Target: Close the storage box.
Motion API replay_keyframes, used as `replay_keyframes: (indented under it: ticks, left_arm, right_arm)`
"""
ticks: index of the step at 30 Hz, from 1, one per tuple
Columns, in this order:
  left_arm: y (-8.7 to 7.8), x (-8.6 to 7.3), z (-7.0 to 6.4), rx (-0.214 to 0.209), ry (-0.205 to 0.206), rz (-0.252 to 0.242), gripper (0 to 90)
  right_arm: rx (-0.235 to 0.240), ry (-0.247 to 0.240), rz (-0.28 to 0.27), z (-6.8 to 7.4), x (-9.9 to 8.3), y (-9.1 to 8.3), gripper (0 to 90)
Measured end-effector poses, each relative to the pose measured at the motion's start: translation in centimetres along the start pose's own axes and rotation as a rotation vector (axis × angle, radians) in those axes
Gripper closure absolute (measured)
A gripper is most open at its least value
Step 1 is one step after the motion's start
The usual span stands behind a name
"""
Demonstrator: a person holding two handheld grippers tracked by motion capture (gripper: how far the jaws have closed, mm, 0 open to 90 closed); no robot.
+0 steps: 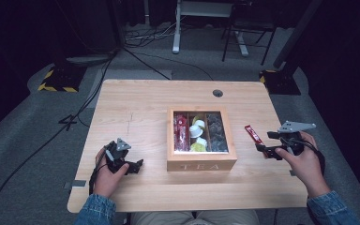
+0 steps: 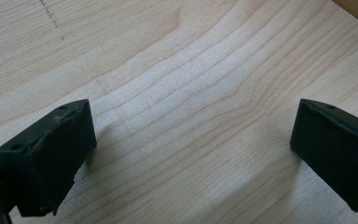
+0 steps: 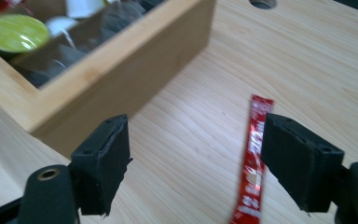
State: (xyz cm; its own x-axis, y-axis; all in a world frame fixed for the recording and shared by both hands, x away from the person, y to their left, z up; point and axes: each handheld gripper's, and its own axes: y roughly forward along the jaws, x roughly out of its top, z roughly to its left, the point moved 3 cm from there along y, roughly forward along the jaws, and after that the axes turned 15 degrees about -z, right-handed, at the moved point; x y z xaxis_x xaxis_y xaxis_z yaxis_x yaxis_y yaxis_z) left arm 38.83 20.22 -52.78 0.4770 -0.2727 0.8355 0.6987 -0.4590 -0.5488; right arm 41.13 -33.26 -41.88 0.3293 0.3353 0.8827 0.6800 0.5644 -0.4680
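A wooden tea box [image 1: 201, 162] marked TEA stands mid-table, holding red packets [image 1: 181, 132], white and yellow-green capsules [image 1: 197, 133] and dark sachets [image 1: 217, 132]. A red stick packet [image 1: 253, 134] lies on the table to its right. My right gripper [image 1: 264, 150] is open just in front of that packet; in the right gripper view the red packet [image 3: 253, 158] lies against the inner side of the right jaw, with the box wall [image 3: 121, 79] to the left. My left gripper [image 1: 138, 165] rests open on bare wood left of the box, with nothing between its fingers [image 2: 51, 158].
A round cable hole [image 1: 218, 93] sits near the table's far edge. The light wood table [image 1: 131, 108] has bare room left of the box. Beyond it stand desk legs, cables and striped floor bases on grey carpet.
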Motion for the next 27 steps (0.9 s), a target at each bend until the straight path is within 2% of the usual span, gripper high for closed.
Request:
replay_keyframes:
  ticks: [7, 11, 21, 27]
  left_arm:
    - [0.0, 0.0, 0.0, 0.0, 0.001, 0.0, 0.3]
    - [0.0, 0.0, 0.0, 0.0, 0.001, 0.001, 0.3]
    - [0.0, 0.0, 0.0, 0.001, 0.001, 0.0, 0.3]
    - [0.0, 0.0, 0.0, 0.001, 0.001, 0.0, 0.3]
  right_arm:
    - [-0.061, 0.035, 0.037, -1.9, -2.6, -0.6, 22.6]
    - [-0.088, 0.014, 0.082, -2.4, -4.4, -0.6, 21.6]
    - [-0.109, 0.076, 0.079, -2.4, -8.8, -0.3, 21.6]
    - [-0.13, 0.069, 0.054, -2.2, -10.1, 0.1, 21.7]
